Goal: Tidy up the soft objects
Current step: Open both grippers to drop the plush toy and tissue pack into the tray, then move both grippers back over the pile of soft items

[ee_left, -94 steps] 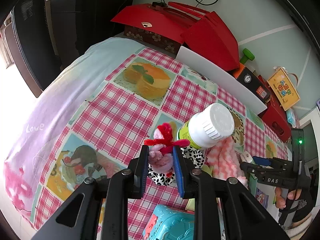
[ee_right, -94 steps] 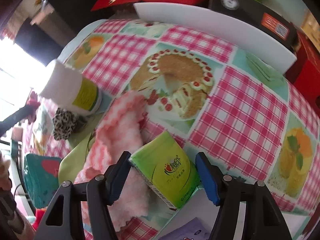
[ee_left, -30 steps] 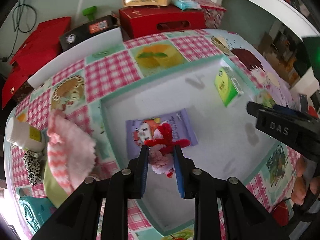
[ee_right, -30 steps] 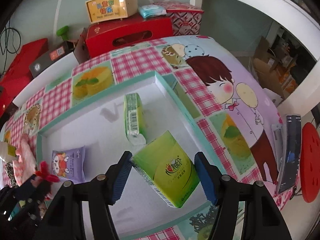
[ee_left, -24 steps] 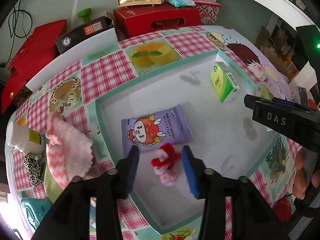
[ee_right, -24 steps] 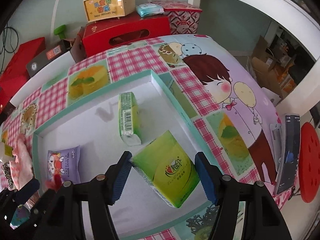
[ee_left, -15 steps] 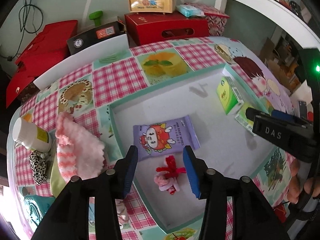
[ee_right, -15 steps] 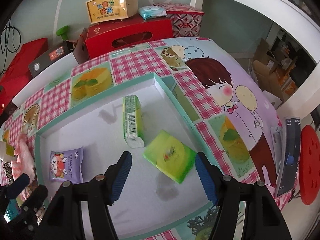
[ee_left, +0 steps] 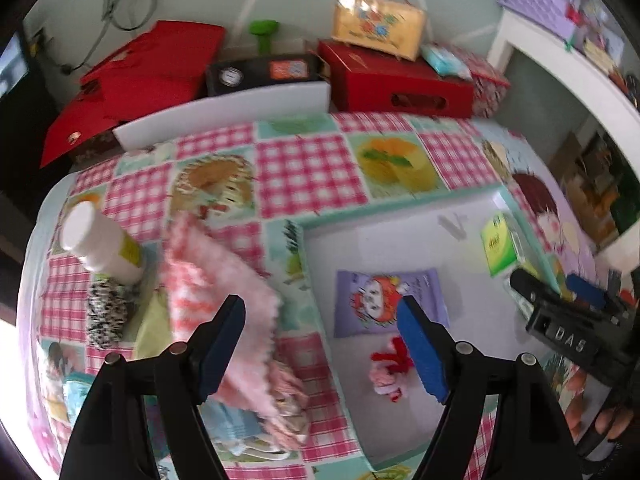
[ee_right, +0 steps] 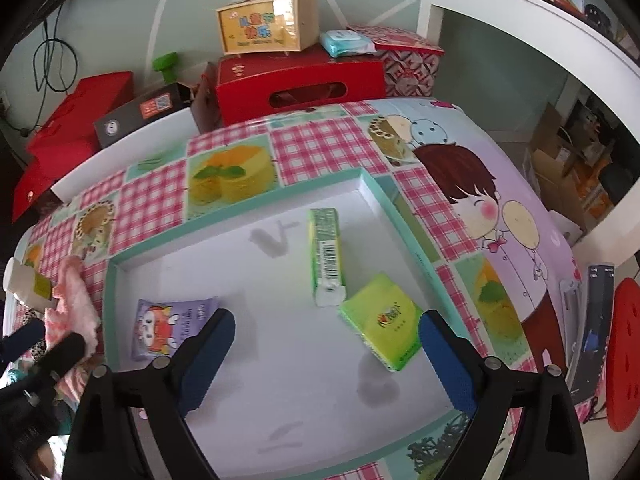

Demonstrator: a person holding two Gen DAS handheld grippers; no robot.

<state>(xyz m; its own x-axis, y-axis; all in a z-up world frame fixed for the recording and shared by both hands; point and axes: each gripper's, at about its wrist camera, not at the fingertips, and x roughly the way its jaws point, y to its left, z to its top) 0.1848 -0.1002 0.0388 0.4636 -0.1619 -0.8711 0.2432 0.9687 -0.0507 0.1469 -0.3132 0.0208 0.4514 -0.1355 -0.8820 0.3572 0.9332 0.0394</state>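
A shallow white tray with a teal rim lies on the patterned cloth. In it are a purple wipes pack, two green tissue packs, and a small red and pink plush toy. My left gripper is open and empty above the tray's left rim, near a pink fluffy cloth. My right gripper is open and empty above the tray, with the flat green pack just ahead of its right finger.
Left of the tray are a white bottle, a leopard-print scrunchie and a yellow-green cloth. Red boxes, a black box and a yellow carry box line the back. A white shelf stands at right.
Both grippers opened: the left let go of the plush toy into the tray, the right dropped the green tissue pack there. The left gripper has since swung left toward the pink cloth.
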